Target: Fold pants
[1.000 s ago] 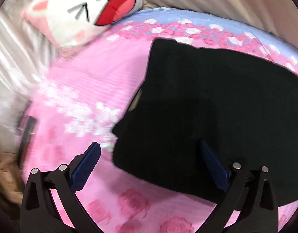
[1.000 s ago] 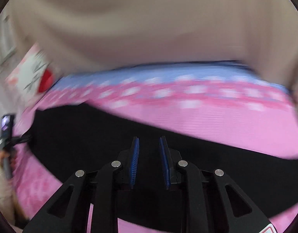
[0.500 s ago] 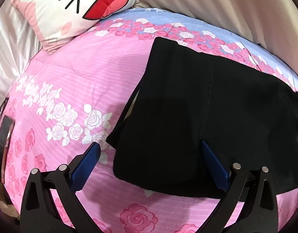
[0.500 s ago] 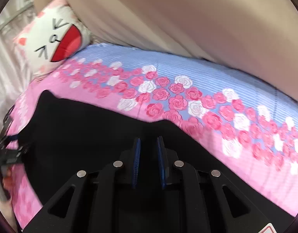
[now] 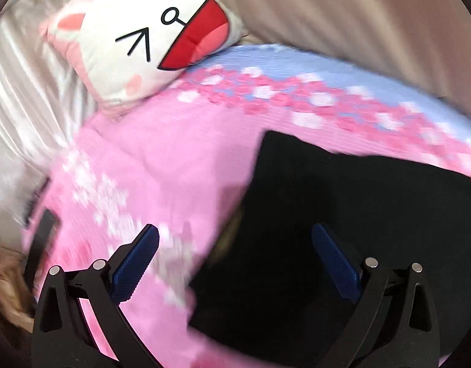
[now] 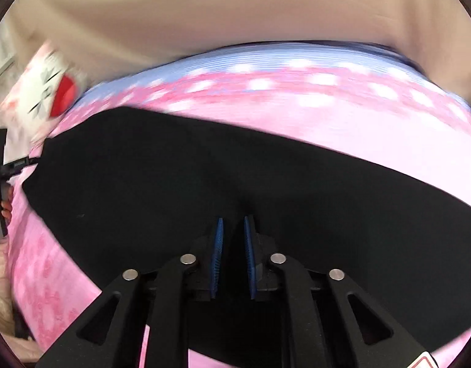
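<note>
My right claw (image 6: 233, 245) hangs low over the black pants (image 6: 204, 190), pointing steeply down at the middle of the cloth. Its jaws are closing and stand only a narrow slit apart. I see dark fabric behind that slit, but I cannot tell whether a fold is actually caught between the blue pads (image 6: 217, 254) or whether they merely hover over it; no ridge of cloth rises into the gap.

My left claw (image 5: 235, 263) is spread wide and pinches nothing. The pants (image 5: 342, 230) lie ahead of it and to its right, flat on the pink rose-print bedsheet (image 5: 161, 165). Their near left edge runs down between my two fingers, so the right finger (image 5: 333, 263) is over black cloth and the left finger over pink sheet. Farther ahead and to the left sits a cat-face pillow (image 5: 143, 36).

I judge the step in hand to be taking hold for a fold: the pants look laid out as one long dark strip, probably already doubled leg on leg, though blur hides the seams. Next, my right claw needs to finish its pinch on the top layers only, without snagging the sheet. My left needs to drop onto the edge below it and close there, so both ends lift together.
</note>
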